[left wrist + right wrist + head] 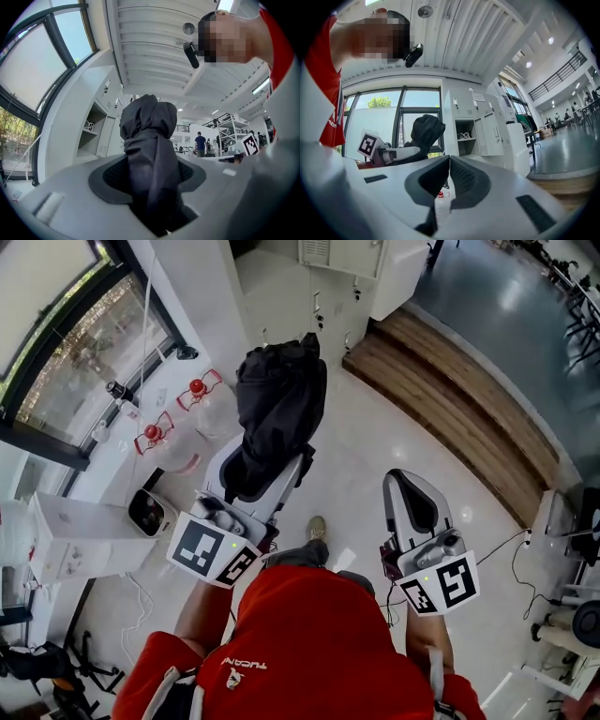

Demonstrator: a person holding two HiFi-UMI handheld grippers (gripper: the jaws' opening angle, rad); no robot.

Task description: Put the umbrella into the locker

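Standing on a pale glossy floor (366,446), a person in a red top (309,643) is seen from above, with a claw held out in each hand. The left claw (258,474) is clenched around a folded black umbrella (279,399); in the left gripper view the dark fabric is pinched between the two grey pads, and the bunched upper end of the umbrella is seen rising above the jaws. The umbrella is carried in the air ahead of the person, well apart from the lockers (342,254) that are seen at the top of the head view. The right claw (410,486) is held alongside, to the right of the left one, and apart from the umbrella. Its jaws are pressed together at the tips, and nothing is gripped between them. In the right gripper view a bank of white lockers is shown ahead, with one open compartment (465,136) among closed doors. A square-patterned marker cube (214,554) is mounted on the left claw, and another (441,585) on the right. Two clear water bottles with red caps (202,395) are placed on the floor at the left, near a large window (75,343). A wooden step (459,399) is laid along the right side.
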